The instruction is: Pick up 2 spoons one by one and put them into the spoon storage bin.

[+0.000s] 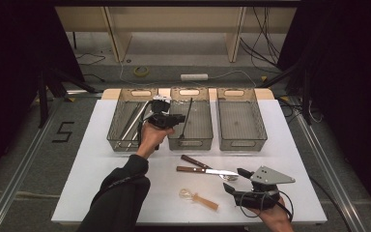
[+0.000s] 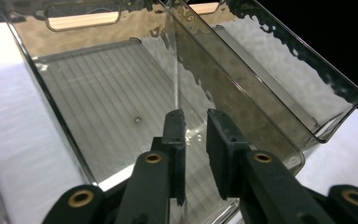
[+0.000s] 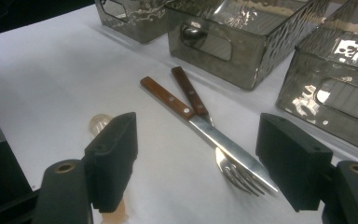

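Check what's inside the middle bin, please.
Middle bin: one thin dark utensil leans on its right wall, seen past the left gripper. The hand covers its front-left corner.

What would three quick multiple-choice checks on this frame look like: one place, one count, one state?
1. Where do the knife and fork lie?
A. in the right bin
B. on the table, in front of the bins
C. on the floor

2. How many bins stand on the table?
A. two
B. four
C. three

3. How are the right gripper's jaws?
A. open, gripping nothing
B. shut on the fork
C. shut on the knife

Answers:
1. B: the knife and fork lie crossed on the white table.
2. C: left bin, middle bin, right bin.
3. A: the right gripper has its pads wide apart above the cutlery.
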`<action>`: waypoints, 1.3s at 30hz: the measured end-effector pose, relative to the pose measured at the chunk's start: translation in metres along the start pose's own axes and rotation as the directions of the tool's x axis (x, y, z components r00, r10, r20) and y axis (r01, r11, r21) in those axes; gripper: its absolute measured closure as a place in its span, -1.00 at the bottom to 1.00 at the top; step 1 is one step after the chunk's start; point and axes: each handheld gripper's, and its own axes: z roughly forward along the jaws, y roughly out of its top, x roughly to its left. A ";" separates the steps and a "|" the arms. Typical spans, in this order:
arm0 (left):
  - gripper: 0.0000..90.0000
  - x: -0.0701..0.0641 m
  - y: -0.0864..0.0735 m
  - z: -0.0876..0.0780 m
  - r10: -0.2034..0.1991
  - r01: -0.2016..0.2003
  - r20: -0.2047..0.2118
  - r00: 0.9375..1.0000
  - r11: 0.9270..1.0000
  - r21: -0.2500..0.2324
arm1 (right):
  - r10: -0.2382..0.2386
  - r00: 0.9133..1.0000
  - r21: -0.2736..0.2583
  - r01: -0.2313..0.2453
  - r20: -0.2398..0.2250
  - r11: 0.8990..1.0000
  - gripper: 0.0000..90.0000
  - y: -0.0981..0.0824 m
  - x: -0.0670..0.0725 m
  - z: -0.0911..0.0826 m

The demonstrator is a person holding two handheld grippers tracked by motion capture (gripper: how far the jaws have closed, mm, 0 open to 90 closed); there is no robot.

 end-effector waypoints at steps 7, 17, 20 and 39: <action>0.17 -0.006 0.001 -0.021 0.030 -0.030 -0.003 1.000 0.999 0.033 | -0.002 1.000 0.002 0.002 -0.003 1.000 -0.32 0.000 0.001 0.001; -0.18 -0.004 -0.022 -0.064 0.089 -0.090 0.005 0.996 0.995 0.046 | 0.006 1.000 0.021 -0.005 -0.030 1.000 -0.33 0.001 0.004 0.004; -0.25 0.000 -0.032 -0.073 0.099 -0.099 0.000 0.995 0.994 0.046 | 0.000 0.998 0.036 0.001 -0.055 0.999 -0.33 0.004 0.008 0.007; -0.42 0.000 -0.077 -0.114 0.138 -0.139 0.027 0.990 0.990 0.017 | -0.015 0.994 0.095 0.025 -0.106 0.995 -0.34 0.009 0.018 0.016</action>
